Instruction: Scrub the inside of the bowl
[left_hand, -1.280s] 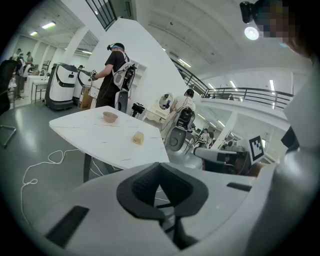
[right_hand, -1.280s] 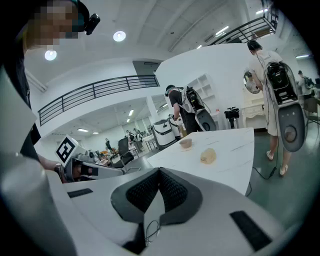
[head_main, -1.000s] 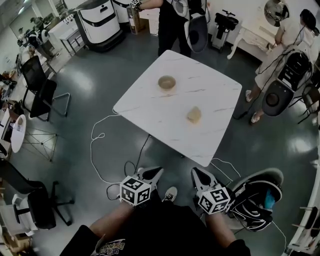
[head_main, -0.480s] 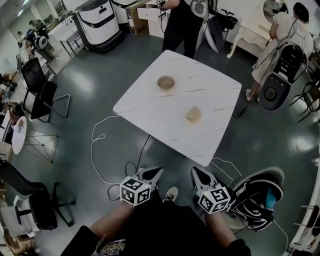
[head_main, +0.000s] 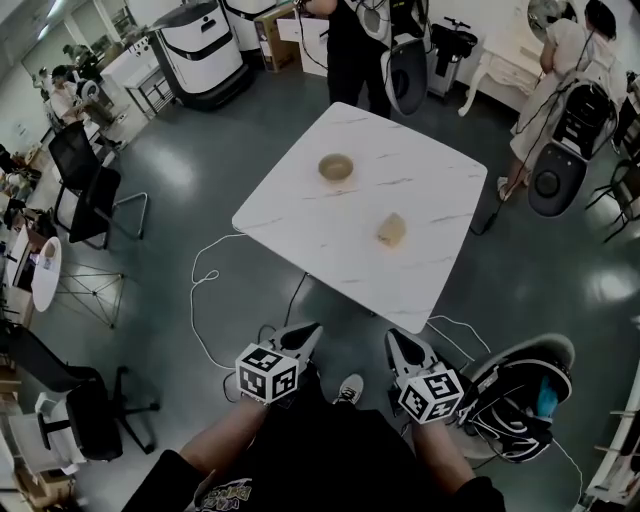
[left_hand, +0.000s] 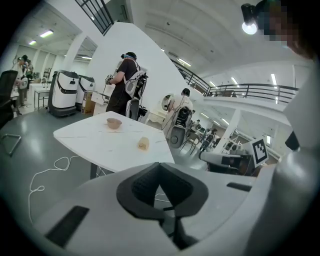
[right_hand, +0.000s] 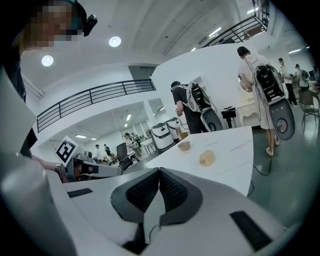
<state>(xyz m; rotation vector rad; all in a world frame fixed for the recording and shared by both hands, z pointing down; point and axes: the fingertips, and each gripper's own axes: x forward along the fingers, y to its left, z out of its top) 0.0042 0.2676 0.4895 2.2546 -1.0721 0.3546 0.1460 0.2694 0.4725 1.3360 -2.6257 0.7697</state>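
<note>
Evidently at the very start, the left gripper (head_main: 308, 334) and right gripper (head_main: 396, 342) hang empty, jaws together, well short of the worktop (head_main: 300, 222), where the bowl (head_main: 335, 167) sits far left and the sponge (head_main: 391, 230) nearer right; reaching them likely comes next.

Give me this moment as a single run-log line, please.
task: not begun | left gripper: shut, empty | right gripper: shut, empty | bowl: on table, untouched | sponge: on table, apart from bowl

Glossy marble-look table (head_main: 300, 215), matt tan bowl (head_main: 336, 167), shiny grey floor (head_main: 180, 180).
</note>
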